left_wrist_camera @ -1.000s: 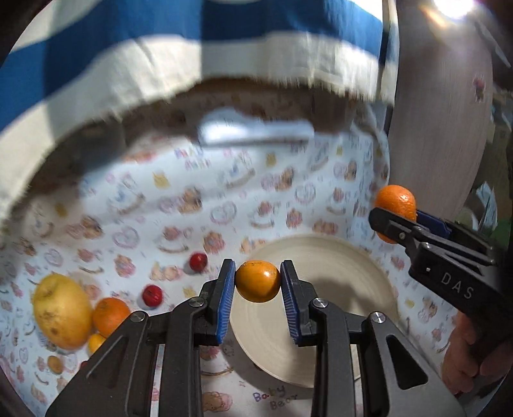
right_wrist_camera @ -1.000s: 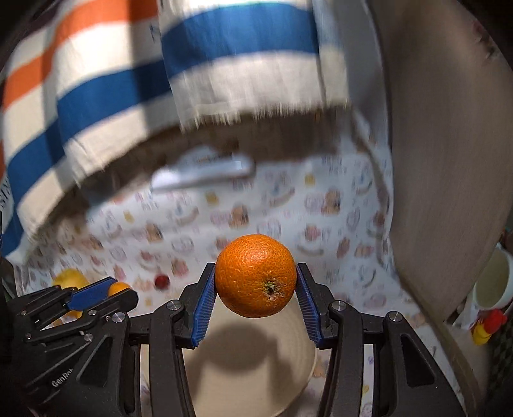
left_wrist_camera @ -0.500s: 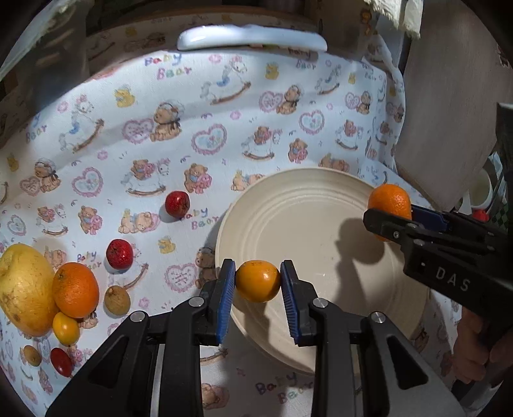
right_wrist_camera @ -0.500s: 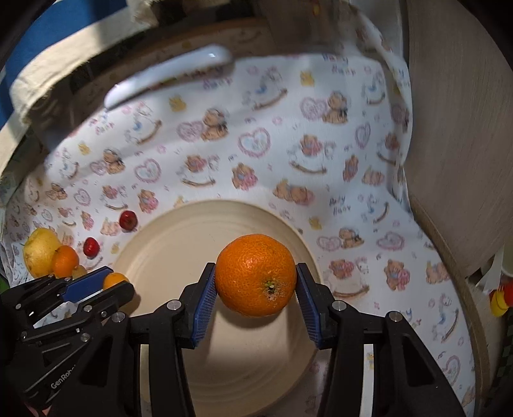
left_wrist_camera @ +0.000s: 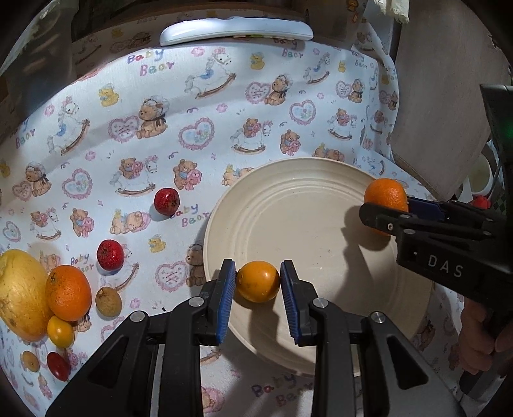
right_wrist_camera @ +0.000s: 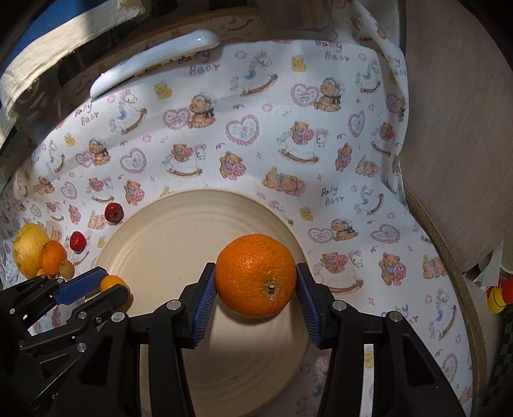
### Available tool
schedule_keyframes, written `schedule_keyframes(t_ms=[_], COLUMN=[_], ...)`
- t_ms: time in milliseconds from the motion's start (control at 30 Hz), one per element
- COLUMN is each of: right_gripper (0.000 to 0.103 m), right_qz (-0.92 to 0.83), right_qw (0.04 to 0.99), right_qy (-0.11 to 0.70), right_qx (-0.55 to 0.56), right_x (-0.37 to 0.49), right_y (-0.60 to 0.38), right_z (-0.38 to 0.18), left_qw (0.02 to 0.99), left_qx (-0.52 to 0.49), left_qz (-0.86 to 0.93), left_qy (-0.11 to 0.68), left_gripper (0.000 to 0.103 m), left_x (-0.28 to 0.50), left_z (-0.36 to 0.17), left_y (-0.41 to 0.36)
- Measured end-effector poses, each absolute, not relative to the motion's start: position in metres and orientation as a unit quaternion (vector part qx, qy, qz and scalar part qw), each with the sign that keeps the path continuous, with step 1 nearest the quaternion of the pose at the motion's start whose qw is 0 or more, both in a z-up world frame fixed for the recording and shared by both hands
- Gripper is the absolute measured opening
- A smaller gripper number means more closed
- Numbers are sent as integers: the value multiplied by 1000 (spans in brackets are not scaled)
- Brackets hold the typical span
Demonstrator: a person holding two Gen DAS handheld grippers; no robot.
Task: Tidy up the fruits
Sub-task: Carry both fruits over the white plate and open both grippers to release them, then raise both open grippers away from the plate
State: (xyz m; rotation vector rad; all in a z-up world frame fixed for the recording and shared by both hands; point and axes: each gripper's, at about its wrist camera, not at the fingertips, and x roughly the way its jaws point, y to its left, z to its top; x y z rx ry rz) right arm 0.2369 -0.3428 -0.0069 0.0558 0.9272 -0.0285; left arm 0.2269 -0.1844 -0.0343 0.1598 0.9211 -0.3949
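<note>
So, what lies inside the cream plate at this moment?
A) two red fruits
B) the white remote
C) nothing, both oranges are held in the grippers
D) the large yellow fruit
C: the plate is bare, while the left gripper and the right gripper each clamp an orange above it.

Matt ribbed ceramic plate (left_wrist_camera: 320, 205) on printed cotton cloth (left_wrist_camera: 208, 106); dimpled glossy orange (right_wrist_camera: 255, 275)

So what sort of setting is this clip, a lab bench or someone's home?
Most likely a home table. It is covered with a Baby Bear print cloth, a cream plate sits on it with loose fruit beside it, and a white remote control lies at the far edge.
</note>
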Motion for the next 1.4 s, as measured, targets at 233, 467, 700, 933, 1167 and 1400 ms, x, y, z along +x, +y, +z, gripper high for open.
schedule_keyframes(t_ms=[233, 467, 700, 933, 1167, 1400], right_gripper=[50, 50, 53, 59, 59, 59], right_qz=[-13, -13, -13, -13, -16, 3], right_qw=[892, 892, 895, 903, 911, 937], right_qy=[451, 451, 445, 429, 412, 347], right_qx=[29, 28, 25, 20, 23, 36], right_x=[238, 238, 237, 232, 228, 208], right_y=[-343, -342, -343, -343, -346, -342], right_z=[-8, -9, -6, 3, 12, 42], left_qw=[875, 875, 874, 882, 890, 910], left_qx=[94, 102, 109, 112, 98, 76], left_qz=[-192, -186, -188, -187, -181, -176], left_qy=[433, 435, 434, 418, 408, 367], left_gripper=[28, 29, 37, 45, 45, 47], left_x=[225, 227, 225, 219, 216, 206], left_z=[-33, -35, -36, -29, -18, 27], left_y=[-188, -189, -191, -191, -183, -163])
